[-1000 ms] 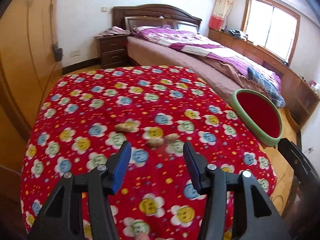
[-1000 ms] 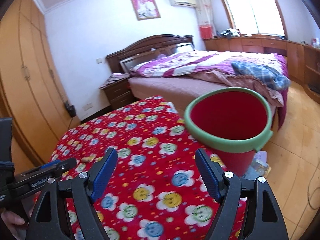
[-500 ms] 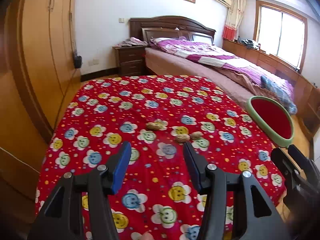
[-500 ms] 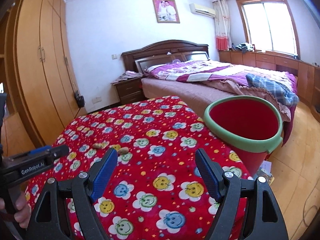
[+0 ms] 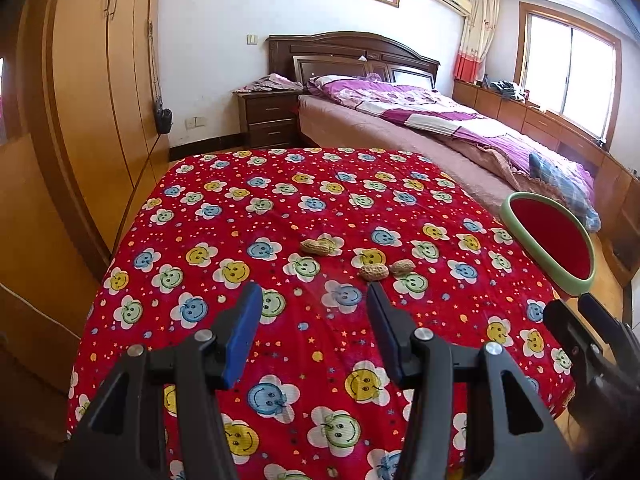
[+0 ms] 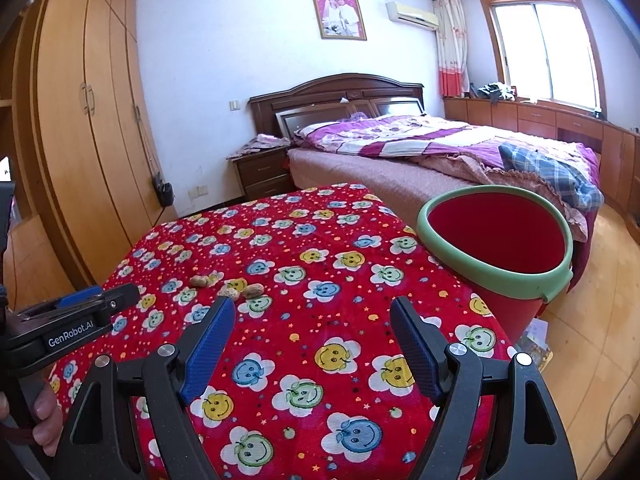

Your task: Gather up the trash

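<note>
A: Red cloth with smiley flowers is covering the desk (image 5: 224,208), and both tools are hanging over its near edge. The left gripper (image 5: 314,320) is sitting released, jaws spread wide with only cloth showing between its blue pads.

B: And the right gripper (image 6: 310,336)?

A: It is also standing released, jaws apart and gripping nothing. In its own view the left gripper is showing at the left edge, side-on, with fingers (image 6: 46,420) wrapping its handle.

B: Where is the trash lying?

A: Three peanut shells are lying on the cloth just beyond the left gripper's tips, toward the middle of the desk. The left peanut shell (image 5: 318,247) is resting a little farther off and apart from the others. The middle peanut shell (image 5: 374,271) and the right peanut shell (image 5: 402,267) are lying side by side, touching or nearly so.

B: Is a bin showing?

A: A red bucket with a green rim (image 6: 496,276) is standing off the desk's right side, close against its edge, its mouth tilting toward the cameras. Farther back a bed with a purple quilt (image 6: 420,136) is stretching to the right, a dark nightstand (image 5: 268,118) is sitting beside its headboard, and wooden wardrobes (image 5: 92,100) are lining the left wall.
</note>
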The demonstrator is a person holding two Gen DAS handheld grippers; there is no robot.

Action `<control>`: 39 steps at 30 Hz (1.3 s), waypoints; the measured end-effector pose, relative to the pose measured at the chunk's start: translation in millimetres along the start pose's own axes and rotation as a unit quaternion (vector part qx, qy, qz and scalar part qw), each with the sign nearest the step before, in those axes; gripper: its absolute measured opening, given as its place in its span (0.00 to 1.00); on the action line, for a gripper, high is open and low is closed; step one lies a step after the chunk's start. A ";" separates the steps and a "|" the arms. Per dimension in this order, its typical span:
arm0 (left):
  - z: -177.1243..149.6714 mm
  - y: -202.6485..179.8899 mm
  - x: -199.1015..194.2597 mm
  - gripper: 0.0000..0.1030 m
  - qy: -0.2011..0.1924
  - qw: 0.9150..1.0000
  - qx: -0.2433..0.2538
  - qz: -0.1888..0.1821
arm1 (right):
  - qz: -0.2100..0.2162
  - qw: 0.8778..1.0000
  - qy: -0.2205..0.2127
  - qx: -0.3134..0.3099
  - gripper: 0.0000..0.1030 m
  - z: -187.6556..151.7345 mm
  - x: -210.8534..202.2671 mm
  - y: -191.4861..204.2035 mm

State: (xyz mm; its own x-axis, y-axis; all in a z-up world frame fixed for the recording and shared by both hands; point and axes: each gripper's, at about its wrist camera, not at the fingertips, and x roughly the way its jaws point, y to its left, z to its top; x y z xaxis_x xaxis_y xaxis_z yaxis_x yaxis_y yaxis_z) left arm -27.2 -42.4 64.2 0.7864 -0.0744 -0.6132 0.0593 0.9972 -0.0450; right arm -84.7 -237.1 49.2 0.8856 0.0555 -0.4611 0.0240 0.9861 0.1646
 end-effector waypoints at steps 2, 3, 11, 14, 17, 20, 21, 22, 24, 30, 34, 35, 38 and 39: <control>0.0 0.2 0.1 0.52 0.000 1.000 0.000 0.000 | 0.000 1.000 0.002 0.001 0.78 -0.2 0.4 -0.7; 0.0 0.2 0.1 0.52 0.001 1.000 0.000 0.000 | 0.000 1.000 0.002 0.002 0.78 -0.5 0.6 -1.0; -0.6 -0.1 0.7 0.52 0.001 1.000 0.000 0.000 | 0.000 1.000 0.007 0.006 0.78 -1.0 1.9 -3.2; -0.6 -0.7 1.2 0.52 0.002 1.000 0.001 0.000 | -0.001 1.000 0.007 0.008 0.78 -1.2 2.3 -4.1; -0.7 -1.1 1.2 0.52 0.002 1.000 0.001 0.000 | -0.001 1.000 0.007 0.010 0.78 -1.2 2.3 -4.9; -0.7 -0.9 0.9 0.52 0.002 1.000 0.000 0.000 | -0.001 1.000 0.007 0.010 0.78 -1.1 2.4 -5.2; -0.6 -0.8 1.0 0.52 0.002 1.000 0.001 0.000 | -0.001 1.000 0.007 0.010 0.78 -1.2 2.3 -5.0; -0.7 -1.1 1.1 0.52 0.001 1.000 0.001 0.000 | -0.001 1.000 0.007 0.010 0.78 -1.2 2.3 -5.0; -0.7 -1.0 1.1 0.52 0.001 1.000 0.001 0.000 | -0.001 1.000 0.008 0.010 0.78 -1.1 2.3 -5.2; -1.9 -1.7 1.6 0.52 0.004 1.000 0.000 -0.001 | 0.000 1.000 0.009 0.013 0.78 -1.8 2.7 -6.1; -2.0 -2.2 1.9 0.52 0.003 1.000 -0.001 -0.001 | 0.000 1.000 0.009 0.013 0.78 -1.8 2.7 -6.1; -1.9 -2.1 1.9 0.52 0.004 1.000 0.000 -0.001 | 0.000 1.000 0.009 0.013 0.78 -1.8 2.5 -6.2; -2.0 -1.8 1.7 0.52 0.004 1.000 0.000 -0.001 | 0.000 1.000 0.009 0.013 0.78 -1.7 2.6 -6.1; -2.0 -2.1 2.1 0.52 0.004 1.000 -0.001 -0.001 | 0.000 1.000 0.009 0.013 0.78 -1.7 2.7 -6.2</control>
State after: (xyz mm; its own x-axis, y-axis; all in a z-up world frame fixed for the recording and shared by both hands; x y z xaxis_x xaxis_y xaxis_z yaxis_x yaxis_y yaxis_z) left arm -26.9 -44.7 61.4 0.7809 -0.0769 -0.6200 0.0605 0.9970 -0.0476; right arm -83.3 -242.8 45.4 0.8770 0.0580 -0.4770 0.0367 0.9817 0.1869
